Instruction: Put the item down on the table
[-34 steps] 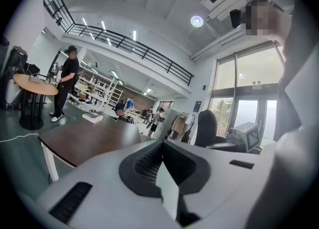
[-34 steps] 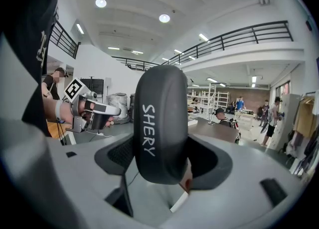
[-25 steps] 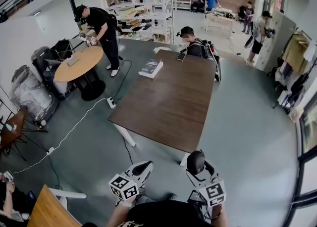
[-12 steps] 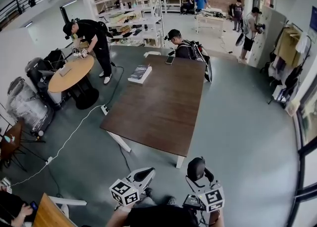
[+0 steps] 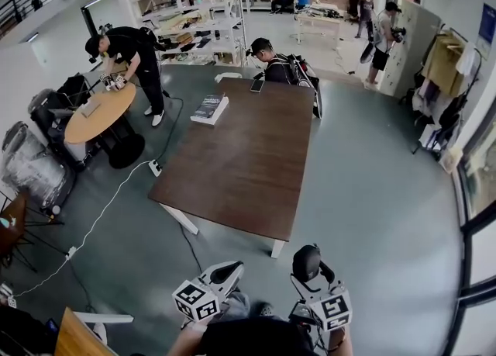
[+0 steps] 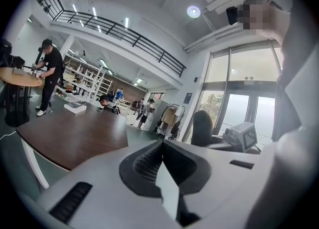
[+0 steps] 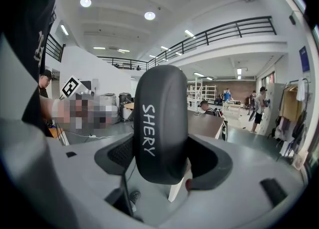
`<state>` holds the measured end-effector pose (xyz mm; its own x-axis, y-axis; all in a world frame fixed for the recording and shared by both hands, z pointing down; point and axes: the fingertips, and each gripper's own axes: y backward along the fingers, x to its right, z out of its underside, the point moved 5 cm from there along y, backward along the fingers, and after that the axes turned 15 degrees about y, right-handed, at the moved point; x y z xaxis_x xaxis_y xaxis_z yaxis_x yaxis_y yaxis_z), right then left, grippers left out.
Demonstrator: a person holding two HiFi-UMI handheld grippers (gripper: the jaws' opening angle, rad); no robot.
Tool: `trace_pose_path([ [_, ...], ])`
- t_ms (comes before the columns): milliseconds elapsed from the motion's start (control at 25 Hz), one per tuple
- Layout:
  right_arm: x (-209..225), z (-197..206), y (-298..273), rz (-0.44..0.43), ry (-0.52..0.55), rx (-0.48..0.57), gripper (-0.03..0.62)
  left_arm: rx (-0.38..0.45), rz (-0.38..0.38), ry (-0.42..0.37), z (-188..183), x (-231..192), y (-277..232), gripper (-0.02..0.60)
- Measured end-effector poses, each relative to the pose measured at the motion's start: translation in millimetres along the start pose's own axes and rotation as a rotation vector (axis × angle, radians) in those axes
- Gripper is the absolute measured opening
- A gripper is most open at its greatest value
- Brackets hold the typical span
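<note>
Grey floor (image 5: 372, 191) fills a tall workshop hall, where a long brown counter (image 5: 248, 160) stands in the middle with a book (image 5: 209, 106) and a phone (image 5: 256, 84) at its far end. A seated person (image 5: 267, 63) leans at that far end, and another person in black (image 5: 128, 48) bends over a round counter (image 5: 93, 114) to the left. Shelving and more people show at the back wall.

At the bottom of the head view, the right hand-held gripper (image 5: 308, 271) is clenched on a black rounded item (image 5: 306, 257). The right gripper view shows that item (image 7: 159, 123) standing upright between the jaws of the right hand-held gripper (image 7: 162, 165), rising well above them, with white letters reading SHERY down its side. The item hangs over the floor, close to the person's body and well apart from the near end of the brown counter.

Just beside it, the left hand-held gripper (image 5: 225, 271) points toward the same counter. In the left gripper view, the jaws of the left hand-held gripper (image 6: 160, 148) are pressed together with nothing between them, and the counter (image 6: 75, 138) lies beyond them to the left.
</note>
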<state>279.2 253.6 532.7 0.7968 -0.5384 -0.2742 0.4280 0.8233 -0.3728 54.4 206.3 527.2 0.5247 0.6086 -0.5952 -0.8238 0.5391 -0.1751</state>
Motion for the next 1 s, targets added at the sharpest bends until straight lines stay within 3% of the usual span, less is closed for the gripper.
trace_pose_path([
  [240,4.4,-44.3,-18.6,0.013,0.028,-0.061,0.314,0.029,0.023,0.016,-19.9,-21.8,-1.3,0.006],
  [400,-2.3,-33.1,-42.8,-0.009,0.045,-0.022,0.314,0.039,0.017,0.039,-32.4,-41.6,3.5,0.006],
  [640,6.2,-74.5,-64.9,-0.002,0.05,-0.074,0.314,0.047,0.017,0.048,-51.4,-63.7,0.9,0.006],
  [840,9.1,-64.5,-88.7,-0.007,0.063,-0.038,0.314,0.055,0.03,0.045,-68.1,-79.9,-5.5,0.006],
  [1000,7.7,-86.6,-105.2,0.003,0.06,-0.066,0.314,0.064,0.037,0.046,-82.6,-97.4,-3.5,0.006],
])
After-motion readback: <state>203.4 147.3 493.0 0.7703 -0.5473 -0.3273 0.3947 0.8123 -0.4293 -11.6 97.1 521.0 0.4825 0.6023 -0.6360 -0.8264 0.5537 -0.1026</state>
